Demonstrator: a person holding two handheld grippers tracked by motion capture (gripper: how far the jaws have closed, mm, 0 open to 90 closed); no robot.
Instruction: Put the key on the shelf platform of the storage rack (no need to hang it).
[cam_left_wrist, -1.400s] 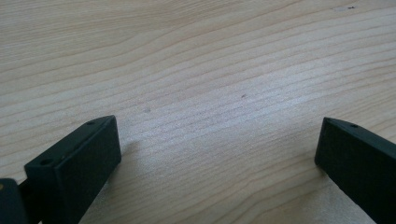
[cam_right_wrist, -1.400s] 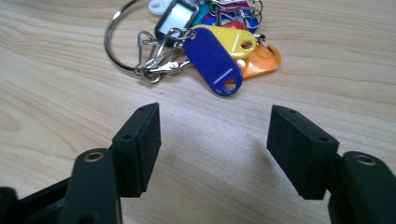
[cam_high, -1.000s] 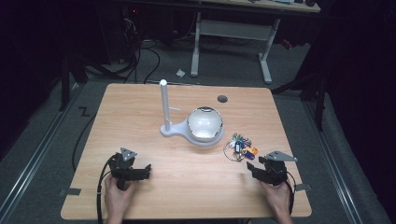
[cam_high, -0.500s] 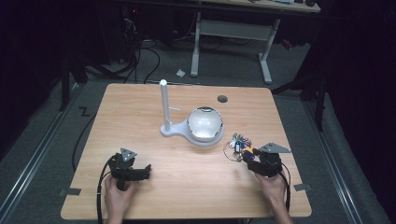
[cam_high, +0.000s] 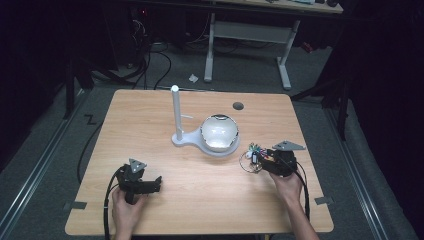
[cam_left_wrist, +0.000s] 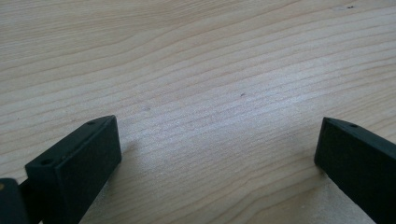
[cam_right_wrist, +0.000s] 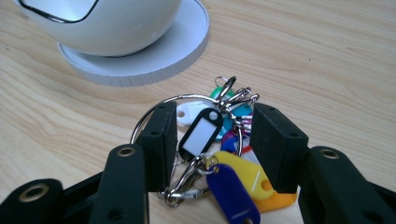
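Note:
A bunch of coloured key tags (cam_high: 251, 153) on a metal ring lies on the table right of a white ball-shaped object (cam_high: 219, 132). My right gripper (cam_high: 261, 161) has reached the bunch. In the right gripper view its jaws (cam_right_wrist: 214, 113) straddle the key tags (cam_right_wrist: 201, 135). The jaws have just been closing, and a small gap still shows beside each pad. My left gripper (cam_high: 157, 184) rests low at the front left. It is open wide (cam_left_wrist: 217, 140) over bare wood, with nothing between its jaws.
The white ball sits on a round white base (cam_right_wrist: 177, 46), joined to an upright white post (cam_high: 175, 112) at mid-table. A dark round hole (cam_high: 238, 105) marks the wooden table (cam_high: 140, 125) near its far edge. Cables and desk legs are on the floor beyond.
My right gripper has moved left and forward up to the key bunch, and its jaws have narrowed around it. The left gripper has stayed where it was.

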